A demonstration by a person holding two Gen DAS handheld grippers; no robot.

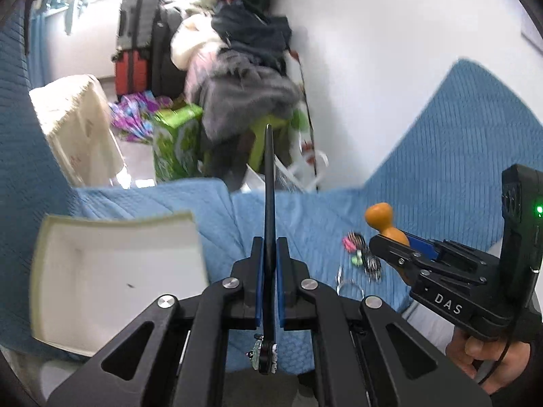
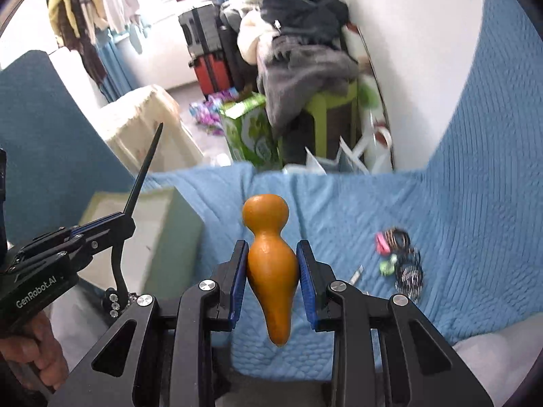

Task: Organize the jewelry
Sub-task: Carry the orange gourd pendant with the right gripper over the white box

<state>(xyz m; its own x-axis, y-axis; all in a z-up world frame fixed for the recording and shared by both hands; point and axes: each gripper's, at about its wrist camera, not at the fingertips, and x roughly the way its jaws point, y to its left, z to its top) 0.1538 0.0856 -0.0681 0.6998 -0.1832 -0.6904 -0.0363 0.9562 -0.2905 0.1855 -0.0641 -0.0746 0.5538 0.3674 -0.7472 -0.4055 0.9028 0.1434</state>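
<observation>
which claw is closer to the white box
Left. The left claw, shut on a black hair stick, is right beside the white box. The right claw, shut on the orange gourd, is farther off, toward the jewelry pile.

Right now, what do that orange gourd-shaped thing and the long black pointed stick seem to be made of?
The orange gourd-shaped piece looks like polished wood or a lacquered dried gourd: smooth, glossy, even colour. The black pointed stick looks like matt plastic or dark wood; clear stones at its end suggest a hairpin.
</observation>
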